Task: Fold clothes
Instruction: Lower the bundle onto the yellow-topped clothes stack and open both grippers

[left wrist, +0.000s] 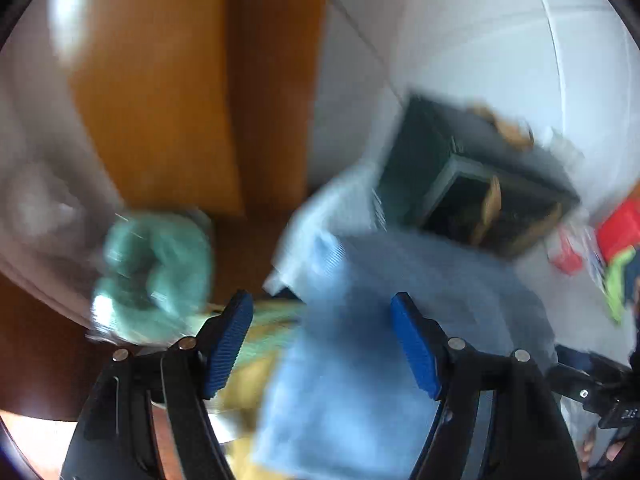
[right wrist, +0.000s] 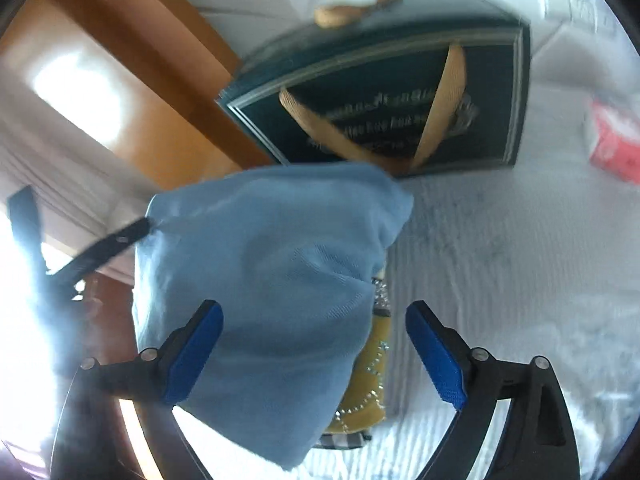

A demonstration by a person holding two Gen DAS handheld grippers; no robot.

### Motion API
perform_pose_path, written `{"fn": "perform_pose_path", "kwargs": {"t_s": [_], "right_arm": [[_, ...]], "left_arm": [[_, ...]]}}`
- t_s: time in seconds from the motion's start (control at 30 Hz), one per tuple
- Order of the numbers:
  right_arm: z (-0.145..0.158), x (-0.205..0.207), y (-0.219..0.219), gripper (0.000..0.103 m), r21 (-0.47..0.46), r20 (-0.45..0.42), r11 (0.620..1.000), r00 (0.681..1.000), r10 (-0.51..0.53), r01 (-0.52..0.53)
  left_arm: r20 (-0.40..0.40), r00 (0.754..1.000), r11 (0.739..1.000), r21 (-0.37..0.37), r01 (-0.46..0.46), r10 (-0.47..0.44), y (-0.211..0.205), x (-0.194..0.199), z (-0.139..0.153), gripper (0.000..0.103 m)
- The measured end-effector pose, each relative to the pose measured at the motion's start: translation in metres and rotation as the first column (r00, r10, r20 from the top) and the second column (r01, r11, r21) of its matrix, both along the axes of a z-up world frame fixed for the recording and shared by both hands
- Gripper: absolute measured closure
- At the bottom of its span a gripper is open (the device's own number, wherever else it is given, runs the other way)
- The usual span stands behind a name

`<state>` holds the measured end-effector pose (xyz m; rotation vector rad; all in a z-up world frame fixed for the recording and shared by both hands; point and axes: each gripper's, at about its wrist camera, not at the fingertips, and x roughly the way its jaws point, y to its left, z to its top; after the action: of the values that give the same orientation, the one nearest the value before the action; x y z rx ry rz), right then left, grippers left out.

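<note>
The right gripper has its blue-padded fingers spread wide. A light blue garment lies between and beyond them, bunched into a soft mound; its lower left edge runs past the left finger's pad, though whether cloth and pad touch cannot be told, and the right finger stands clear of it over the bedding. Nothing is pinched. Under the blue cloth's right edge shows a mustard-yellow garment trimmed with small silvery studs, and below that a scrap of checked fabric. All of this rests on a white ribbed bedspread.

The left gripper also has its fingers apart, less widely, with the same light blue garment spreading in the gap and beyond it. This view is heavily smeared, so contact between pads and cloth cannot be judged; no pinch is visible. To the left of the left finger sits a blurred mint-green bundle, and a yellowish cloth shows beneath the blue one.

Beyond the garment in both views stands a dark green gift bag with tan ribbon handles, lying tilted on the bedspread near a brown wooden headboard. Farther right lies a red packet. At the right edge of the left view are red and lime-green items, too blurred to name.
</note>
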<state>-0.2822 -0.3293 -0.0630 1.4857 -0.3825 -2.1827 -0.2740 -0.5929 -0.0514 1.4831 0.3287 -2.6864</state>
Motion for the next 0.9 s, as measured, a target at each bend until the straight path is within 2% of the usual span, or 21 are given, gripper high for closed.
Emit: {"fn": "perform_pose_path", "kwargs": {"t_s": [0.03,0.07,0.1,0.13,0.2,0.23,0.27,0.33,0.4,0.47,0.5,0.53,0.57,0.6,0.63,0.67,0.7,0.73,0.77,0.8,0.9], "right_arm": [[-0.005,-0.005,-0.004,0.012,-0.012,0.020,1.000,1.000,0.014,-0.014],[-0.011,-0.008,-0.012,0.022,-0.025,0.037,0.999,0.998,0.048,-0.047],[-0.018,-0.010,-0.020,0.065,-0.038,0.053,0.996,0.995,0.081,-0.079],[-0.021,-0.010,-0.027,0.072,-0.037,0.067,0.994,0.992,0.102,-0.100],[-0.015,-0.007,-0.036,0.081,-0.005,0.032,0.988,0.988,0.154,-0.154],[-0.009,-0.004,-0.036,0.082,-0.020,0.011,0.985,0.985,0.173,-0.173],[0.001,0.003,-0.030,0.083,-0.071,-0.014,0.977,0.980,0.199,-0.200],[0.019,0.018,-0.018,0.083,-0.155,-0.055,0.955,0.967,0.248,-0.253],[0.021,0.031,-0.008,0.083,-0.222,-0.036,0.925,0.950,0.309,-0.309],[0.008,0.034,-0.011,0.083,-0.177,0.015,0.927,0.941,0.338,-0.330],[-0.003,0.033,-0.014,0.079,-0.122,0.038,0.940,0.945,0.326,-0.320],[-0.013,0.030,-0.016,0.068,-0.092,0.063,0.951,0.951,0.303,-0.297],[-0.023,0.028,-0.017,0.066,-0.064,0.086,0.960,0.956,0.279,-0.274],[-0.023,0.029,-0.015,0.063,-0.063,0.093,0.965,0.961,0.261,-0.255],[-0.023,0.030,-0.013,0.057,-0.060,0.096,0.969,0.965,0.243,-0.238],[-0.014,0.035,-0.011,0.050,-0.038,0.072,0.971,0.969,0.238,-0.236],[-0.005,0.040,-0.007,0.029,-0.003,0.041,0.973,0.972,0.232,-0.232],[0.005,0.045,-0.003,0.010,0.031,0.011,0.973,0.974,0.227,-0.228],[0.014,0.049,0.001,0.006,0.063,-0.019,0.973,0.975,0.222,-0.221],[0.018,0.052,0.006,0.006,0.070,-0.038,0.976,0.977,0.211,-0.208],[0.030,0.061,0.017,0.004,0.101,-0.089,0.980,0.980,0.180,-0.171]], "left_arm": [[0.025,0.999,0.999,0.028,0.019,-0.020,0.004,-0.004,-0.009,0.072],[0.050,0.998,0.998,0.056,0.037,-0.040,0.008,-0.008,-0.018,0.078],[0.037,0.999,0.999,0.042,0.031,-0.032,0.009,-0.003,-0.016,0.080],[0.022,0.999,0.999,0.026,0.023,-0.023,0.011,0.003,-0.013,0.083],[-0.007,1.000,1.000,0.010,0.000,0.000,0.010,0.019,-0.001,0.087],[-0.021,1.000,1.000,0.010,-0.014,0.014,0.008,0.031,0.007,0.096],[-0.049,0.999,1.000,-0.006,-0.024,0.024,0.008,0.048,0.020,0.096],[-0.104,0.993,0.999,0.025,-0.047,0.049,0.003,0.095,0.044,0.096],[-0.099,0.993,0.997,0.039,-0.065,0.069,0.003,0.122,0.047,0.095],[-0.050,0.996,0.996,0.038,-0.075,0.077,0.007,0.129,0.027,0.095],[-0.016,0.997,0.996,0.034,-0.077,0.077,0.009,0.127,0.012,0.095],[0.017,0.997,0.997,0.029,-0.078,0.077,0.011,0.125,-0.002,0.093],[0.050,0.996,0.997,0.024,-0.078,0.077,0.014,0.123,-0.017,0.089],[0.042,0.996,0.996,0.033,-0.084,0.083,0.013,0.122,-0.021,0.088],[0.033,0.996,0.995,0.043,-0.090,0.089,0.011,0.122,-0.025,0.082],[0.019,0.995,0.995,0.031,-0.097,0.097,0.009,0.124,-0.021,0.071],[0.002,0.995,0.995,0.023,-0.095,0.095,0.008,0.128,-0.014,0.063],[-0.016,0.996,0.996,0.015,-0.093,0.093,0.006,0.131,-0.007,0.047],[-0.033,0.995,0.996,0.007,-0.091,0.091,0.005,0.134,0.000,0.035],[-0.050,0.995,0.996,-0.001,-0.089,0.089,0.003,0.138,0.007,0.030],[-0.076,0.994,0.993,-0.080,-0.090,0.084,0.008,0.147,0.026,0.028]]}}
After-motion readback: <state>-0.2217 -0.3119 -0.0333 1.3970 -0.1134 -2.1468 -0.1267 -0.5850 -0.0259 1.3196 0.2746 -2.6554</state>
